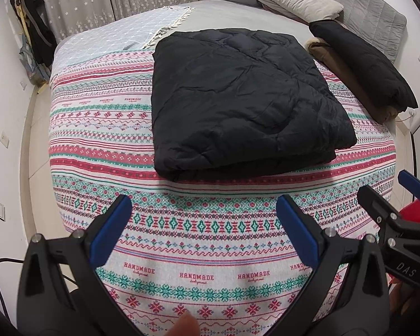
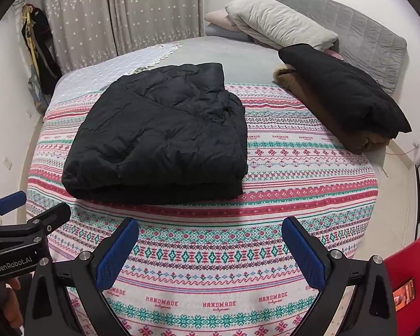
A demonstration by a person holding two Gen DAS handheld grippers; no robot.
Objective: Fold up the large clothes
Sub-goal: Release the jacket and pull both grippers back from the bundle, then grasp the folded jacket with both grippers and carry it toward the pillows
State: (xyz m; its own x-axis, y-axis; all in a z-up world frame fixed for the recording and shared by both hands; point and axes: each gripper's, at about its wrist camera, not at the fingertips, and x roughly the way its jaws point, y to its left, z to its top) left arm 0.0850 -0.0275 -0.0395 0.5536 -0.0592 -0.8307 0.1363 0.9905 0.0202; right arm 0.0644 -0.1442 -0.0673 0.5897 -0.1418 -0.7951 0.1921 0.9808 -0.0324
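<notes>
One black puffer jacket (image 1: 238, 103) lies folded into a thick rectangle on the bed (image 1: 210, 252), resting on a patterned blanket (image 2: 210, 266) of red, green and white bands printed with the word HANDMADE. Two more folded garments sit stacked near the right edge of the bed: a black coat (image 2: 344, 92) lying on top of a brown one (image 2: 322, 112). Behind them, at the head of the bed, one cream pillow (image 2: 277, 25) rests on a small pile of bedding against a grey quilted headboard (image 2: 378, 47). The left gripper (image 1: 204, 224) is held low over the near part of the blanket, its two blue-padded fingers spread wide with nothing between them. The right gripper (image 2: 210, 246) hangs beside it in the same way, wide apart and empty. Both are well short of the folded jacket and touch no cloth. Grey star-patterned curtains (image 2: 126, 14) hang behind the bed, and one red chair (image 2: 408, 274) shows at the lower right.
</notes>
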